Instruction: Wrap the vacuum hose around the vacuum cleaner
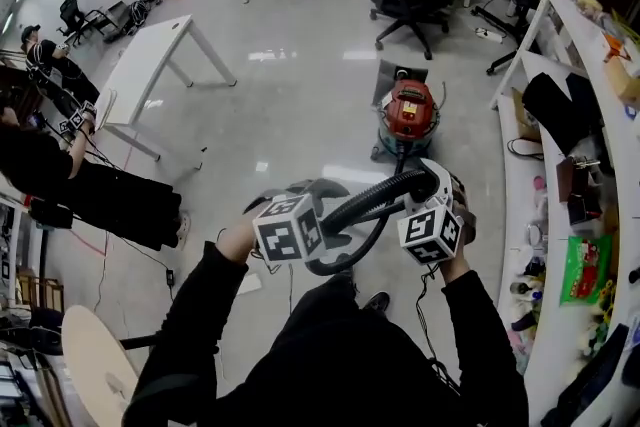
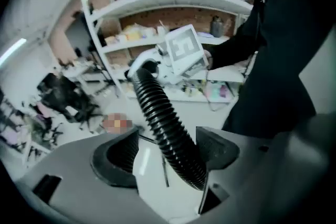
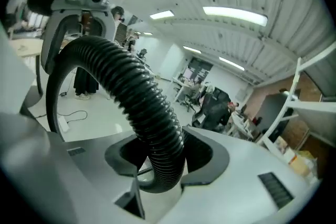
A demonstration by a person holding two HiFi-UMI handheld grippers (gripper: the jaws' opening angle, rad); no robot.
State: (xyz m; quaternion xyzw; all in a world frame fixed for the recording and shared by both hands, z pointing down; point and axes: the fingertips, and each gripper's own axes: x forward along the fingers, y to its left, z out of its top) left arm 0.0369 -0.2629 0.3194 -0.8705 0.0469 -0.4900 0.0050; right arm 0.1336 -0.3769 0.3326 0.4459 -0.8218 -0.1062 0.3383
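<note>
We hold the hose [image 1: 372, 199] looped in the air, near the vacuum cleaner [image 1: 408, 111] on the floor [image 1: 300, 65], right tool [image 3: 163, 157] pinching it, left tool [image 2: 168, 152] spread loosely around it, so the wrapping seems not yet begun.

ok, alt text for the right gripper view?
A black ribbed vacuum hose is clamped between the right gripper's jaws and arcs up and left to the left gripper. Behind are long ceiling lights and, at right, white shelving.
</note>
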